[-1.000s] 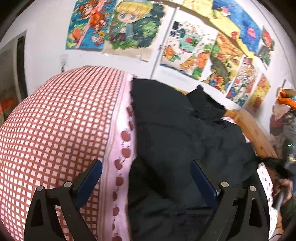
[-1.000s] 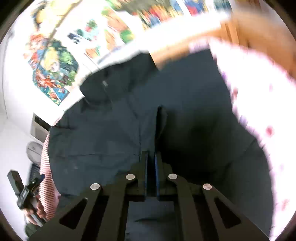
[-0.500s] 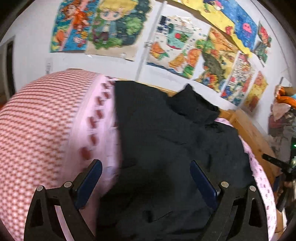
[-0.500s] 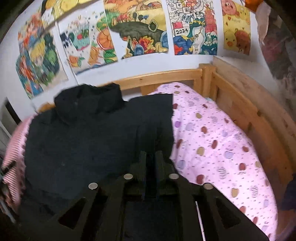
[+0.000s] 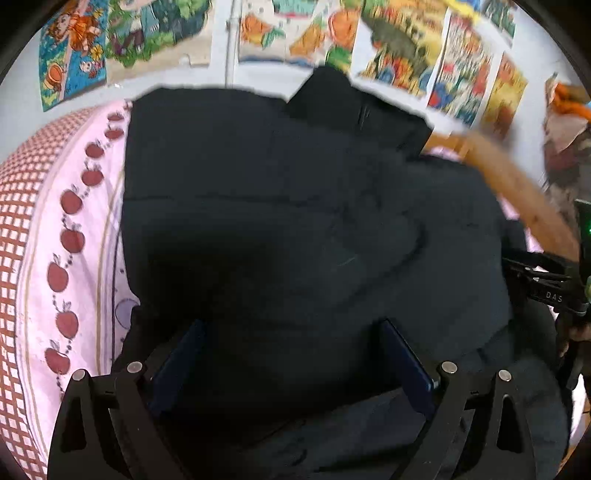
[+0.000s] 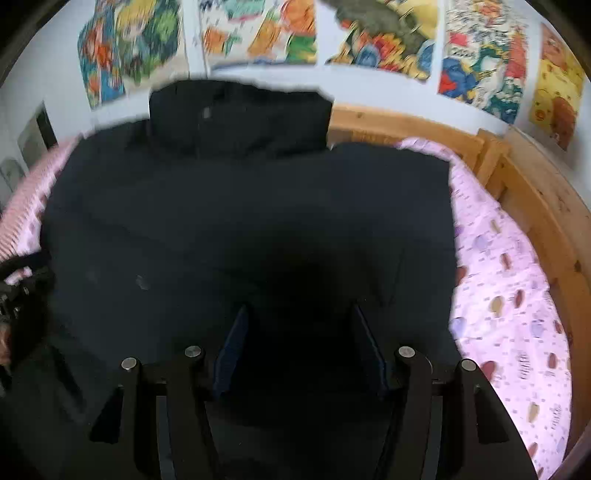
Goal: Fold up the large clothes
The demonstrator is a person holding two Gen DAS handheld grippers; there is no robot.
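One dark padded coat lies flat on the pink quilt, directly ahead of your right gripper, whose jaws have just opened and grip nothing. Your left gripper stands wide above it.

Both fisheye views are soft with motion blur, the posters along the top smeared, corners vignetted black, and the dark coat swallowing detail in dim, flat room light.
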